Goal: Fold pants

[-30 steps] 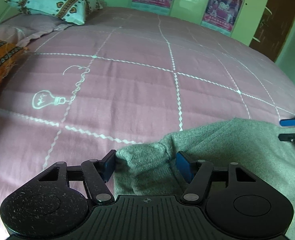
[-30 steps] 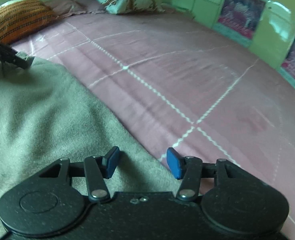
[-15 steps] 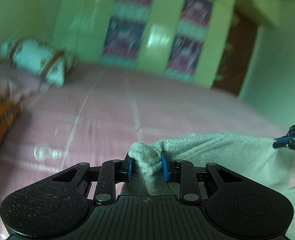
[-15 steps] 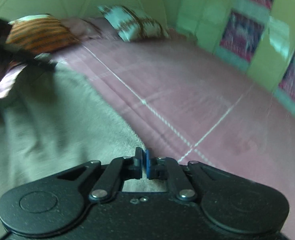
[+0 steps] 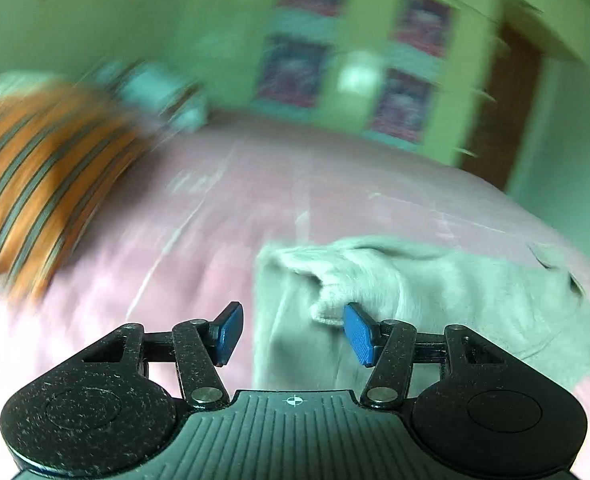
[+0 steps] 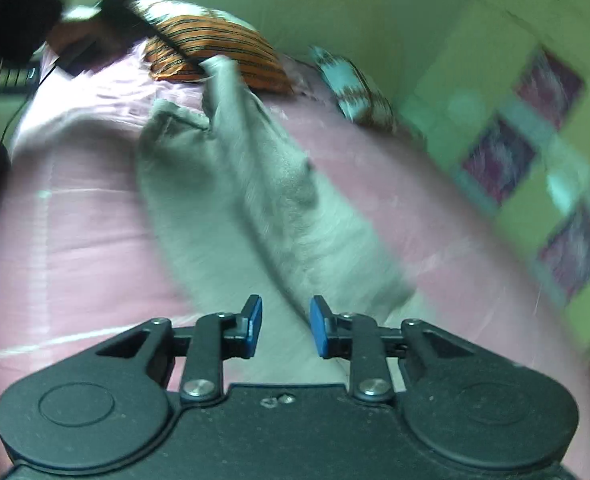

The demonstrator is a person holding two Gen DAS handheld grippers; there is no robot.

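No readable text, numbers or brand marks in either view. Wall posters (image 5: 295,72) are motion-blurred, just dark red and purple patches, any lettering illegible. Same posters (image 6: 499,160) in right wrist view, also smeared. Small crosshair mark (image 5: 294,401) on the tool body, a symbol only, no letters.

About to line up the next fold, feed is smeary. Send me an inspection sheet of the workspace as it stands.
Surface: pink bedspread, pale stitched lines.
Job's things: grey pants lying on the bedspread, one layer folded over.
Clutter: orange striped pillow; teal patterned pillow.
Grippers: left gripper open, its jaws have just been opening, cloth edge by one pad; right gripper open, just opening, nothing pinched.
Cables: thin dark lead at the bed edge.
Surroundings: green wall, posters, brown door.
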